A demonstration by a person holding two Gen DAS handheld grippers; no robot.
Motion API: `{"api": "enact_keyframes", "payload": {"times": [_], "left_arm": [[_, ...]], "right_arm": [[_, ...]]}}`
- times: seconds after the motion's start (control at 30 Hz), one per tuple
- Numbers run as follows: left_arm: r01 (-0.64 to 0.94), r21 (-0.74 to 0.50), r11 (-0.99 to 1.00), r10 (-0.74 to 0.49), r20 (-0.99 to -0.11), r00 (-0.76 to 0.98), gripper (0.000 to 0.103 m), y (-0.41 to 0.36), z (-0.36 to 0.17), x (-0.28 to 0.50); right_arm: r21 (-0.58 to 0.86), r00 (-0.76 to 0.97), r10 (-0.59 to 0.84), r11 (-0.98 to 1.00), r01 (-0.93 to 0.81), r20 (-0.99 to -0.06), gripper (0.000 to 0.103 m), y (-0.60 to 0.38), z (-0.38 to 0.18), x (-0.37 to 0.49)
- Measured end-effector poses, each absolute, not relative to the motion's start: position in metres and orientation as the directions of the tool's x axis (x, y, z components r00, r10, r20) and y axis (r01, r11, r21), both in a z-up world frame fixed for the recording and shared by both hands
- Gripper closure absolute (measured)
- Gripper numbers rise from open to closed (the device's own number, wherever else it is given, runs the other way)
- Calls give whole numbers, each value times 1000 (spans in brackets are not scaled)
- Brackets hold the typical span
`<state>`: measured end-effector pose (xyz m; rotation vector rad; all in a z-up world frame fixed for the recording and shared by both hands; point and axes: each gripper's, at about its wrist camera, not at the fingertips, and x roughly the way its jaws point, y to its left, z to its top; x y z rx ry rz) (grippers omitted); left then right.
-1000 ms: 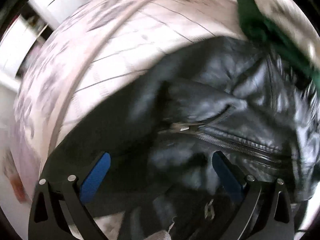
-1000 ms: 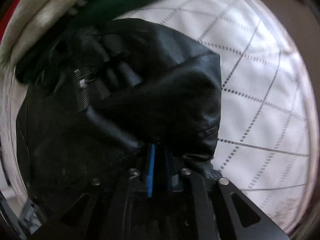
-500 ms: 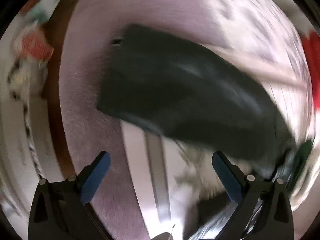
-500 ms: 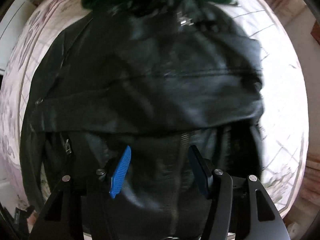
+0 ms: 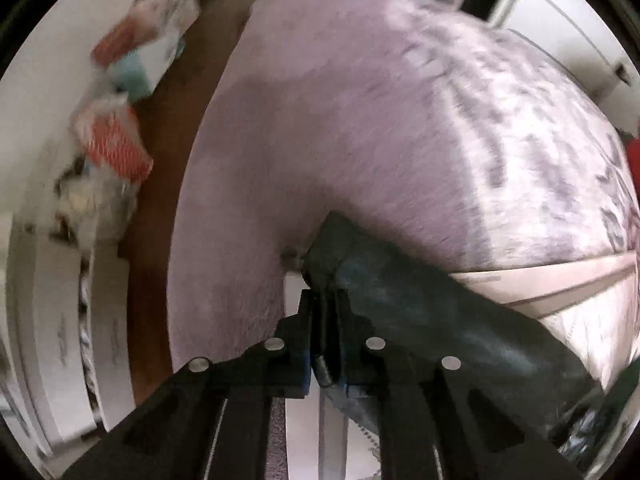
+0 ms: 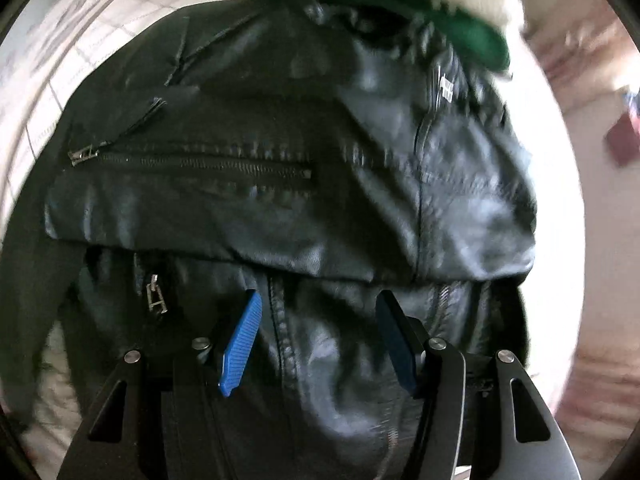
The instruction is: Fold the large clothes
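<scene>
The black leather jacket (image 6: 280,184) lay spread on the bed (image 5: 360,128), its body covering the quilted white sheet (image 6: 44,104) and reaching up to a green garment (image 6: 400,4) at the bed's far edge. One band of the jacket was already doubled over, its lower fold line crossing just above the right gripper.

The left gripper (image 5: 326,312) was clenched on a narrow end of the jacket, probably a sleeve or cuff (image 5: 332,240), near the edge of the bed where the mauve blanket (image 5: 320,120) drops toward the brown floor (image 5: 160,152). The black material ran from the closed fingers back toward the lower right of the left wrist view. This grip appeared to serve to draw the outlying part inward over the body.

The right gripper (image 6: 316,344) was released, its blue pads (image 6: 240,344) apart and empty, poised just above the jacket's central front beside a seam. The placement suggested it stood ready to pin or take up the next fold. Motion blur hid fine detail in both views.
</scene>
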<state>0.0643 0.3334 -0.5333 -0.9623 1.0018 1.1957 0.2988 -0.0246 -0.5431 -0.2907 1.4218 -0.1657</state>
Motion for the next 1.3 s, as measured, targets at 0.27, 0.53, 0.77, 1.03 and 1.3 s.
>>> {"api": "enact_keyframes", "payload": {"times": [0.27, 0.53, 0.77, 1.03, 1.3], "left_arm": [[-913, 44, 405, 480, -860, 172, 98, 318, -456, 120], [-685, 114, 720, 526, -733, 431, 99, 229, -397, 239], [-303, 30, 953, 205, -797, 568, 99, 45, -396, 347], [108, -20, 994, -67, -889, 454, 99, -156, -475, 388], [164, -126, 978, -165, -954, 252, 87, -208, -537, 384]], "right_arm": [[-367, 243, -322, 915, -170, -915, 11, 10, -527, 321], [-137, 162, -136, 991, 0, -977, 11, -78, -535, 331], [-87, 107, -104, 984, 158, -989, 11, -219, -508, 301], [-118, 46, -139, 944, 308, -989, 11, -366, -519, 274], [26, -12, 34, 914, 404, -999, 11, -433, -553, 258]]}}
